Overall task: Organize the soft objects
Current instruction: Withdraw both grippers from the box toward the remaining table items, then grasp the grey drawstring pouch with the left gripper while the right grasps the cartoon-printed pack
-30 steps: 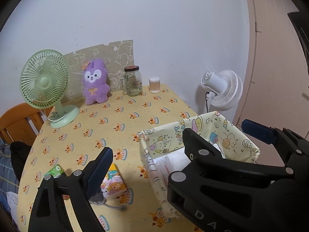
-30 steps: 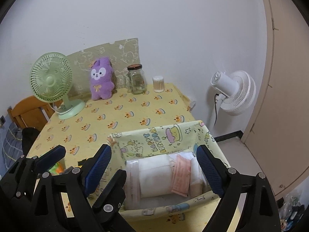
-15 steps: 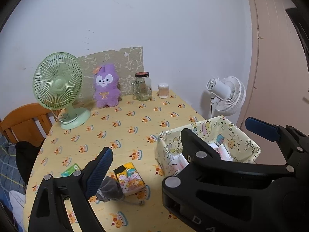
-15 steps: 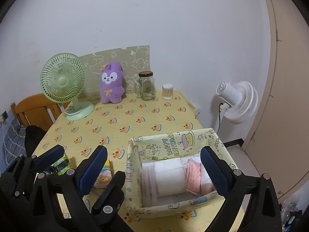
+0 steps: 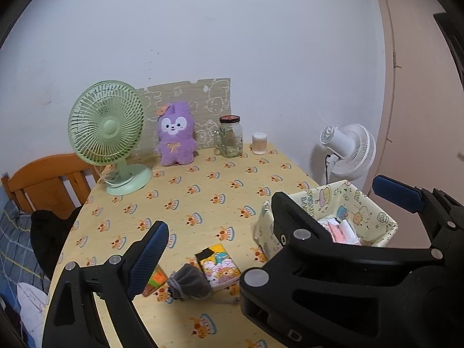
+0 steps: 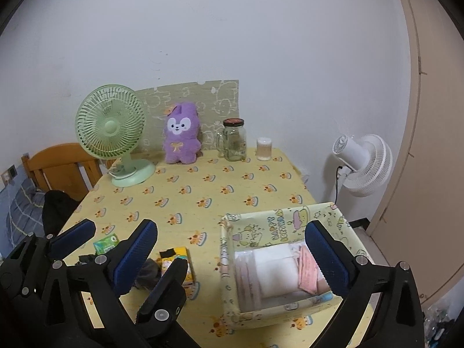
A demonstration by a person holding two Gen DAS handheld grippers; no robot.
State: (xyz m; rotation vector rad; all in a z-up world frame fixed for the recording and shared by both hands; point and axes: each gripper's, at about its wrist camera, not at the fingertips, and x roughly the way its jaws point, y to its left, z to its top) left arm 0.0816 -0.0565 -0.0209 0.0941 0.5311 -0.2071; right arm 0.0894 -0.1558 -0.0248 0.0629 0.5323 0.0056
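White wall behind, yellow cake-print tabletop (image 6: 203, 185) in front. From the right wrist view, my right gripper (image 6: 232, 253) had its jaws opening, spread wide with nothing pressed between them; the fabric basket (image 6: 282, 226) sat at 5 o'clock, and the folded white and pink soft items (image 6: 275, 269) lay inside it. My left gripper (image 6: 113, 239) showed at 8 o'clock, jaws apart, gripping nothing. Near it lay a small cartoon tissue pack (image 5: 218, 264), a grey fabric bundle (image 5: 190, 281) touching that pack, and a green packet (image 6: 105, 243), all loose on the tabletop, outside the basket. At 12 o'clock a purple plush (image 6: 182, 139) sat upright against the patterned board (image 6: 220, 101). Green fan (image 6: 111, 124) at 10 o'clock, glass jar (image 6: 234, 140) and cotton-swab tub (image 6: 264, 148) right of the plush. White fan (image 6: 365, 168) stood off the table at 3 o'clock.
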